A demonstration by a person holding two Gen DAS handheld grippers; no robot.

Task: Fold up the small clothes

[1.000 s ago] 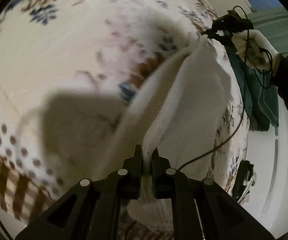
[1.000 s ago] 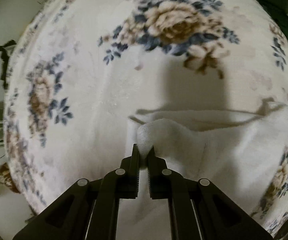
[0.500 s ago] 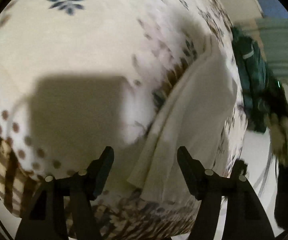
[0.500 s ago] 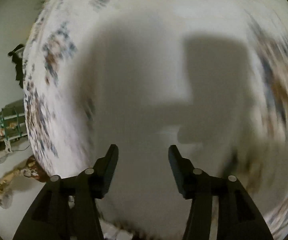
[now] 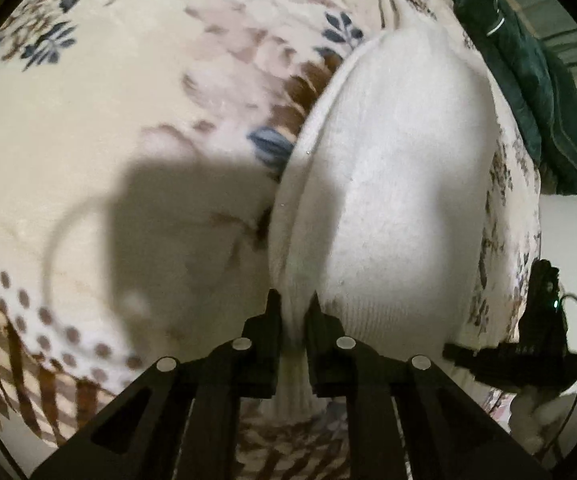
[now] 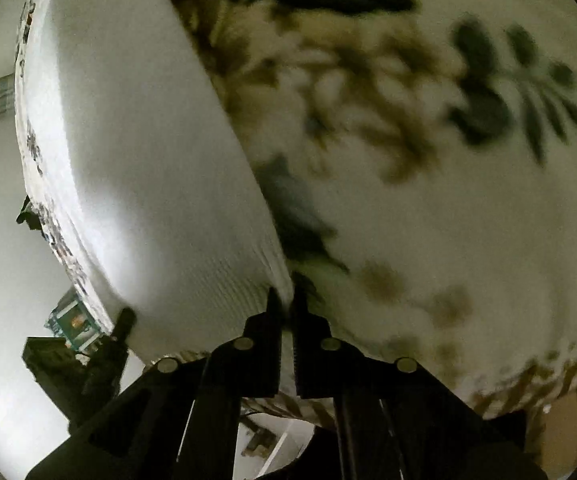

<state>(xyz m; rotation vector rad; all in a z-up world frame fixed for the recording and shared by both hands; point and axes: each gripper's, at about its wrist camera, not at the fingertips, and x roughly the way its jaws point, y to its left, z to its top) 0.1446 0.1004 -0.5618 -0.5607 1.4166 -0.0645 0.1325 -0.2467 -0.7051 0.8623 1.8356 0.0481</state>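
Straight ahead of the left gripper (image 5: 293, 312), the white garment (image 5: 388, 184) ran lengthwise away across the floral blanket (image 5: 108, 100); both the left and the right gripper (image 6: 285, 304) pinched its near edge, equally close, suggesting another fold forward.

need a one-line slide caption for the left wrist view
Left gripper pinching the near edge of a white knit garment spread on a floral blanket; dark green clothing at the bed's far edge.
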